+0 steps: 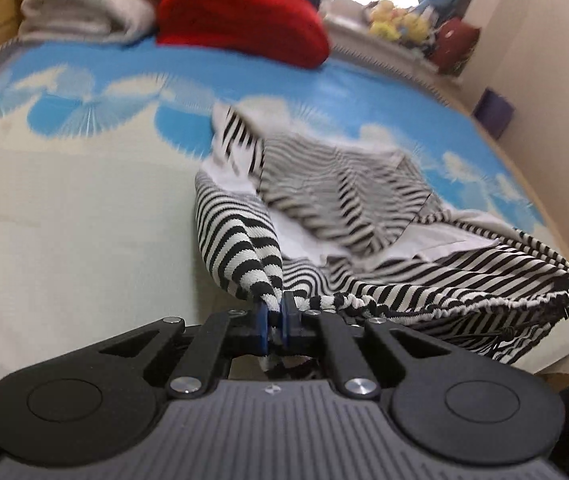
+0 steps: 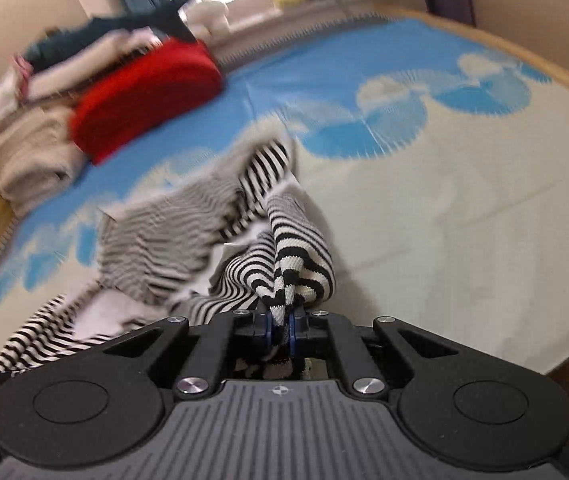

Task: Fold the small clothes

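Motion blur is smearing the far half of the striped garment [image 1: 348, 184] and the red cushion [image 2: 144, 92], the yellow toys [image 1: 396, 24] on the sill are staying too soft to identify, and the frame edge is cutting off the folded towels [image 1: 84, 4].
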Demonstrator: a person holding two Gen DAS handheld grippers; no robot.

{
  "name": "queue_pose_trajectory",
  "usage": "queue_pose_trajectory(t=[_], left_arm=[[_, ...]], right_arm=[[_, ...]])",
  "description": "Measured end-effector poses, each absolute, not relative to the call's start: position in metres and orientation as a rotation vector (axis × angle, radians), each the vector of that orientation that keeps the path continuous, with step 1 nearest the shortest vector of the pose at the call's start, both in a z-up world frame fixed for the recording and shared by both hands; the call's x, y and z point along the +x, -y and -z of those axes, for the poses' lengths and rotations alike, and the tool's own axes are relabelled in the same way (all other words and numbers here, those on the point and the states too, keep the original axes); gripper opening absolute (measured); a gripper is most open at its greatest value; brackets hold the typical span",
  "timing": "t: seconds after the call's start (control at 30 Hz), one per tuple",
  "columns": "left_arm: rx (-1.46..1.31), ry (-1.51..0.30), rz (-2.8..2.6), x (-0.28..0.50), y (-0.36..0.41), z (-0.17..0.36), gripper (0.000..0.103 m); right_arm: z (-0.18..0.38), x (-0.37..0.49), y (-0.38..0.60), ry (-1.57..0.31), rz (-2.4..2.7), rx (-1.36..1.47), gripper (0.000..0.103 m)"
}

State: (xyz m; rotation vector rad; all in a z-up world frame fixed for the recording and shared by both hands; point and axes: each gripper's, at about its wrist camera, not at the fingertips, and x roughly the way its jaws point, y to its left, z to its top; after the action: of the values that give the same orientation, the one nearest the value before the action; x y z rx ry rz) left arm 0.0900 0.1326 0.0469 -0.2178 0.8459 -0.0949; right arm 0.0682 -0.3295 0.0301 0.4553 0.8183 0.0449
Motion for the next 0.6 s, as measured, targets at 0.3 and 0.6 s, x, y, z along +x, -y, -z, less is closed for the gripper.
queue_pose_trajectory(t=[0.3,0.6], left_arm=[[-0.229,-0.826,0.201,0.011,-0.154,-0.124,0.005],[-0.225,-0.864,0.217,0.077,-0.151,-0.105,0.005]], right_arm=[[-0.104,-0.007,0.35,-0.778,-0.127,0.536,0.006],[-0.084,0.037,0.348,-0.886,-0.102,0.532,0.006]])
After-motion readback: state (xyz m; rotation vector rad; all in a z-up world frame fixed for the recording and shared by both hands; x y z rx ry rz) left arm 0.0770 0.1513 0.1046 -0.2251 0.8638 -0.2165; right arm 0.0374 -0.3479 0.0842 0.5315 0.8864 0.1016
